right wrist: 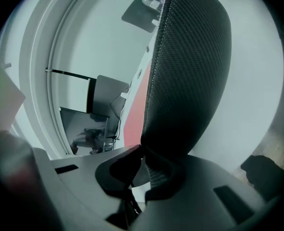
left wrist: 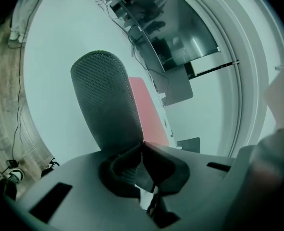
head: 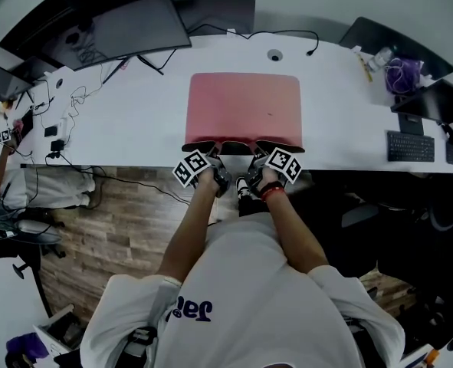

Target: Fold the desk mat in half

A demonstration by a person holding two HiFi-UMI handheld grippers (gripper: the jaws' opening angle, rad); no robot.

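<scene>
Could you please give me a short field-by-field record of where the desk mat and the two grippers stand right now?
desk mat: pink, on the white desk, near corners lifted, dark underside showing
left gripper: shut on the mat's near left corner
right gripper: shut on the mat's near right corner
fold: not yet made, most of the mat lies flat

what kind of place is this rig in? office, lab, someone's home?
Most likely an office or lab workspace. A long white desk carries a large monitor and a keyboard, with the pink desk mat lying at its near edge.
</scene>
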